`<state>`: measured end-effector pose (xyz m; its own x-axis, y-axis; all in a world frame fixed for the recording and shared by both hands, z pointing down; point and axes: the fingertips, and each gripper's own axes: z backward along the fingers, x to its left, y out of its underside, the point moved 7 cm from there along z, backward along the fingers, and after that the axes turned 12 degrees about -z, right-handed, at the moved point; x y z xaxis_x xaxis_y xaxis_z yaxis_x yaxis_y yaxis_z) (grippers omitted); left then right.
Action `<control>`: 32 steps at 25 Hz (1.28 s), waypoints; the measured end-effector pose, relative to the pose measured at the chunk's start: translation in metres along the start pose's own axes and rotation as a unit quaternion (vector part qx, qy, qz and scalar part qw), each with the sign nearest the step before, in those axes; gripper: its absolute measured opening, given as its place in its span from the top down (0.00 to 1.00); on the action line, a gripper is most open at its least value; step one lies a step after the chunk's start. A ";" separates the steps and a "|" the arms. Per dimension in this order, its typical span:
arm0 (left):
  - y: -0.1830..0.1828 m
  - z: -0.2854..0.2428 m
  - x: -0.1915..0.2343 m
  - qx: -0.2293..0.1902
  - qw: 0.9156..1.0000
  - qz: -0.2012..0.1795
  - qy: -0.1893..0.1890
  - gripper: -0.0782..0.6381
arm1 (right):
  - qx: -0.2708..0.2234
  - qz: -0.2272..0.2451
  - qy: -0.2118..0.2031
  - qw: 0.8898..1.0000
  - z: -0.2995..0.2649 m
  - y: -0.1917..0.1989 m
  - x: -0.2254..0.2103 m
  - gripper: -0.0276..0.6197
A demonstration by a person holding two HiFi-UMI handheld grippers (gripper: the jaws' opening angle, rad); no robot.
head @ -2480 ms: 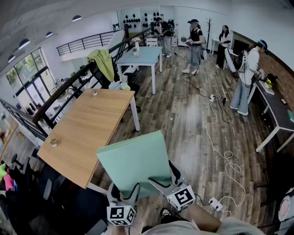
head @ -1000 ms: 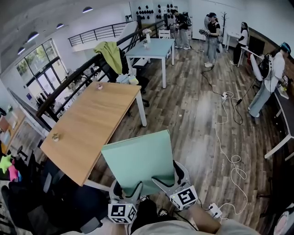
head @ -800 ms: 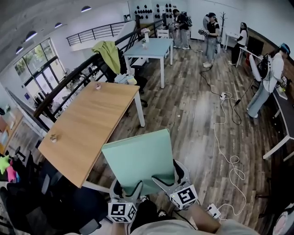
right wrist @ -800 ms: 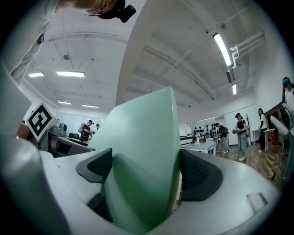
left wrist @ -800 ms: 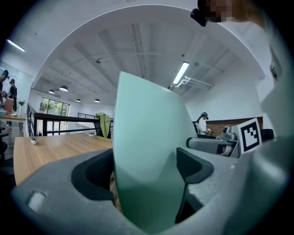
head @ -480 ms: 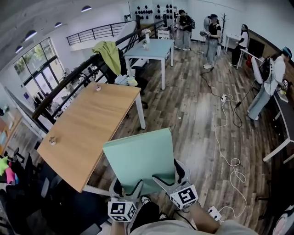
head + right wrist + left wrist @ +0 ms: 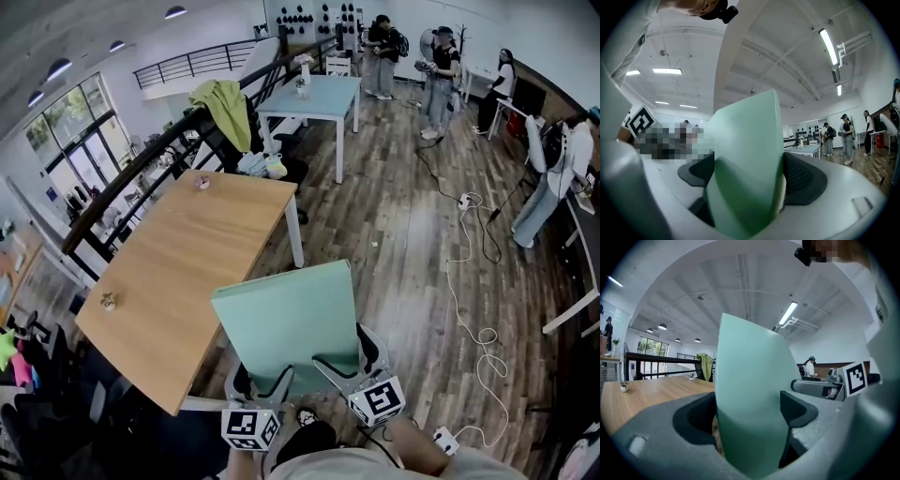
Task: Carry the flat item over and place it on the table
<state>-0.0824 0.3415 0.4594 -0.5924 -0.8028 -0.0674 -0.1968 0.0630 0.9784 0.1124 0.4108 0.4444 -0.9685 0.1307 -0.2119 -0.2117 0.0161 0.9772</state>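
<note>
A flat mint-green board [image 7: 286, 319] is held in the air over the wood floor, just right of the long wooden table [image 7: 178, 272]. My left gripper [image 7: 262, 386] is shut on the board's near edge at the left. My right gripper [image 7: 339, 368] is shut on the same edge further right. In the left gripper view the board [image 7: 750, 404] fills the space between the jaws, with the tabletop [image 7: 651, 390] to the left. In the right gripper view the board [image 7: 745, 168] stands clamped between both pads.
Two small potted plants [image 7: 202, 182] [image 7: 108, 301] sit on the wooden table. A light blue table [image 7: 314, 98] stands further back. Several people [image 7: 441, 66] stand at the far end. Cables and a power strip [image 7: 469, 319] lie on the floor at the right. A railing [image 7: 141, 169] runs behind the table.
The view has drifted a little; the wooden table sits slightly closer and lower in frame. Both grippers keep the same hold on the board.
</note>
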 end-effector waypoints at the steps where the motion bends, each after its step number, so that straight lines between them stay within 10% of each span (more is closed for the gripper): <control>1: -0.001 -0.004 0.007 0.001 1.000 0.000 0.001 0.28 | 0.001 -0.001 0.002 1.000 -0.007 0.000 0.000 0.23; 32: 0.005 -0.105 0.136 0.004 0.999 0.042 -0.014 0.28 | 0.038 0.009 -0.017 0.999 -0.179 0.004 -0.028 0.23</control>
<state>-0.0824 0.1706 0.4755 -0.6285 -0.7778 0.0102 -0.1509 0.1348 0.9793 0.1153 0.2299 0.4520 -0.9669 0.1654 -0.1942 -0.1816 0.0883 0.9794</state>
